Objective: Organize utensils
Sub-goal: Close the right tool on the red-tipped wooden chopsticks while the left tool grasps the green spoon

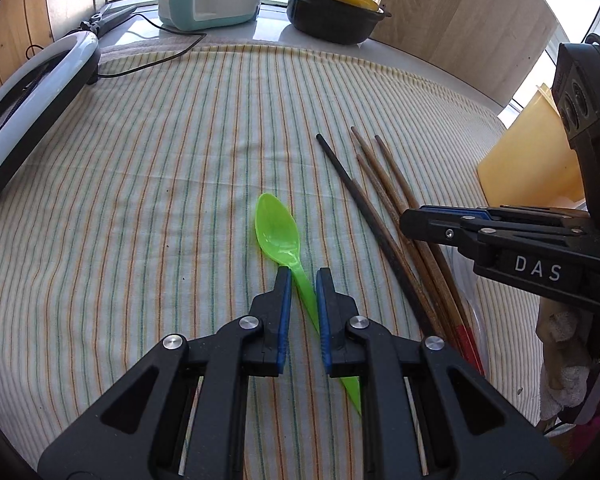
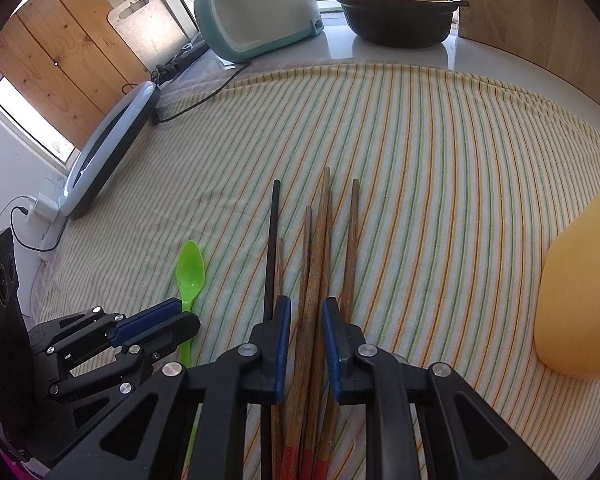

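- The green spoon (image 1: 278,228) lies flat on the striped cloth (image 1: 160,184) covering the worktop, bowl toward mid-frame and handle running down to the lower centre of the left wrist view.
- The left tool (image 1: 303,276) straddles the spoon's handle just behind the bowl; its blue pads stand a little apart on either side, not clenched, so nothing is grasped yet.
- The spoon looks like thin plastic: light, a bit springy, smooth enough to skid or swivel. The neck of the handle, where the pads already sit, seems the sensible hold.
- The chopsticks (image 2: 316,248) lie bunched at the centre of the right wrist view (one black, the rest brown wood with red ends).
- The right tool (image 2: 306,304) is parted around the middle sticks, with others lying outside its pads; released, gripping nothing.
- The sticks seem stiff, light and prone to rolling or fanning out, so a squeeze across the bundle near mid-length would probably serve best.
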Tool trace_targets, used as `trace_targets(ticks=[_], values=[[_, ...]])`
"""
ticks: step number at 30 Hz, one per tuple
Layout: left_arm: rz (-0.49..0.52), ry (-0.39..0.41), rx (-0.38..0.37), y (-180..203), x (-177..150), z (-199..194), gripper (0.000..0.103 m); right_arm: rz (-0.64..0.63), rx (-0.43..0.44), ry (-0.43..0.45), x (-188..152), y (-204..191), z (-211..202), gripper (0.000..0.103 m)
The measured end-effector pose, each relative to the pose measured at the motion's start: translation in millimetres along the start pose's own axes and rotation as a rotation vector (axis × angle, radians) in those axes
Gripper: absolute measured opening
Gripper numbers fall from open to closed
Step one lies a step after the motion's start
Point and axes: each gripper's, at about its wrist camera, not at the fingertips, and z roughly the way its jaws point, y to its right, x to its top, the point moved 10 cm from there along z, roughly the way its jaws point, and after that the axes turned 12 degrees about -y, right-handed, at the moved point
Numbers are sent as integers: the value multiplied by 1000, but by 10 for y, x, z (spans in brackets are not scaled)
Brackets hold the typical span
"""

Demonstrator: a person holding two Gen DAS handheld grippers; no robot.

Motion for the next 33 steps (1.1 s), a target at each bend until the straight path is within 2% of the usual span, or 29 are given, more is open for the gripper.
trace_targets(ticks=[3,9,11,23,27,33], values=[[-11,1,-15,-5,18,7,11,0,-19,-8,20,19,30,10],[-37,-2,-57,-56,25,-6,10,19,16,-21,53,56,41,9],[-48,-1,-65,-66,24,-10,9,27,34,-15,54,54,15,4],[-72,-1,-87,-95,39,-36,5,8,84,15,-22,-21,-120,4],[-42,-28,-60,-74,24,-2,5,-20,74,26,-66,-72,-163,4],[77,-86,72,30,10,35,7,-21,73,37,-83,-58,-219,4]])
